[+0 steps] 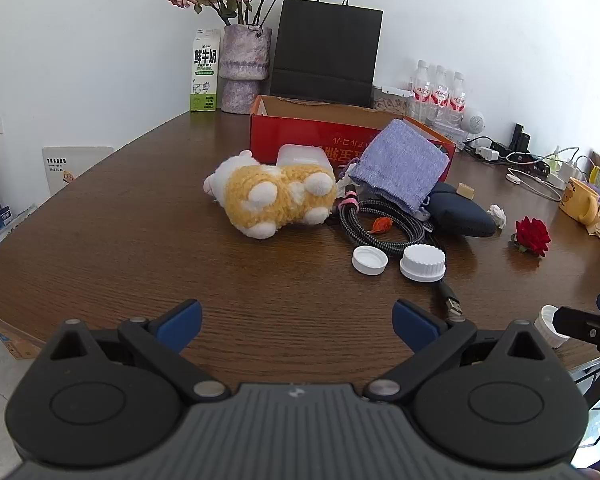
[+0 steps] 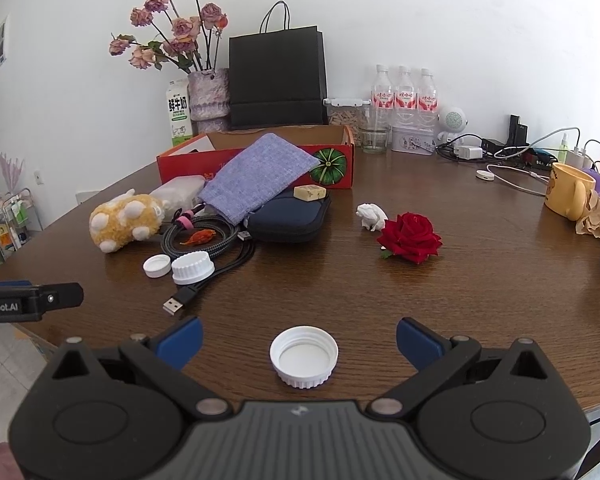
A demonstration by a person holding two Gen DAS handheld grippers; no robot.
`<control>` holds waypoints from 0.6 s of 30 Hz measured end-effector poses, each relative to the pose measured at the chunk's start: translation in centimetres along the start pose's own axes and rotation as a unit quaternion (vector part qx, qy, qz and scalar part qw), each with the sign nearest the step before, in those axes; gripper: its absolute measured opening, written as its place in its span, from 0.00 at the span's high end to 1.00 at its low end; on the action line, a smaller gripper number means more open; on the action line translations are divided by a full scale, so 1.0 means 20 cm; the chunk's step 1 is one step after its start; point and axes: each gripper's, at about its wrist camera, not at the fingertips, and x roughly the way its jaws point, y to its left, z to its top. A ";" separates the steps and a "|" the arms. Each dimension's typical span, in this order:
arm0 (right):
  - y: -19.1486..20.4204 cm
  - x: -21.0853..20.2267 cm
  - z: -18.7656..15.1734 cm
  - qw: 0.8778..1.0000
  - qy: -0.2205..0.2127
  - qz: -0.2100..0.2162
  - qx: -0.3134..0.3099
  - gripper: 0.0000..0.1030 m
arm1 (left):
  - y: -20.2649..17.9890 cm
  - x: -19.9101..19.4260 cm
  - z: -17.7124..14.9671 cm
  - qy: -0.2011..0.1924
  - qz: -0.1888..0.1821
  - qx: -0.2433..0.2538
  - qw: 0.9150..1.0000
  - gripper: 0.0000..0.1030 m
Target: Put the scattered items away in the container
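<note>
Currently at the pick-up stage, nothing grasped yet. Right gripper (image 2: 299, 340) spread wide, empty, straddling a white screw cap (image 2: 304, 357) that lies open side up near the front edge of the table (image 2: 480, 300); cap sits between the blue pads but touches neither, as far as I can tell. Left gripper (image 1: 297, 322) likewise released, hovering over bare wood at the front edge, nothing between its fingers.

Judgement: step in hand = grab this near cap w/ right. Next move calls for closing on the ribbed rim squarely, lifting, then carrying it over the clutter to the red cardboard box (image 2: 256, 160) towards the back edge, approx centre.

Box looks shallow, open top, lavender knit pouch (image 2: 256, 178) draped over its front wall. Just in front: yellow plush toy (image 2: 126, 220), coiled braided USB cable (image 2: 204, 240) w/ a small orange bit inside the coil, navy zip case (image 2: 288, 216), two more white caps (image 2: 178, 266). Further right, apart from the pile: red rose head (image 2: 410, 236), small white figurine (image 2: 372, 216). Cap is light, rigid; may skid if pinched off-centre.
</note>
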 end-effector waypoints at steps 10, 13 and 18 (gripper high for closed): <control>-0.01 0.02 0.00 1.000 0.006 0.000 0.002 0.00 | -0.01 0.02 0.00 0.006 -0.001 0.000 1.000 0.00; -0.02 0.02 -0.01 1.000 0.008 -0.003 0.003 0.00 | -0.02 0.04 0.00 0.007 -0.005 -0.001 1.000 0.00; -0.03 0.06 -0.02 1.000 0.020 -0.019 -0.004 0.00 | -0.05 0.07 0.01 0.014 -0.013 0.009 1.000 0.00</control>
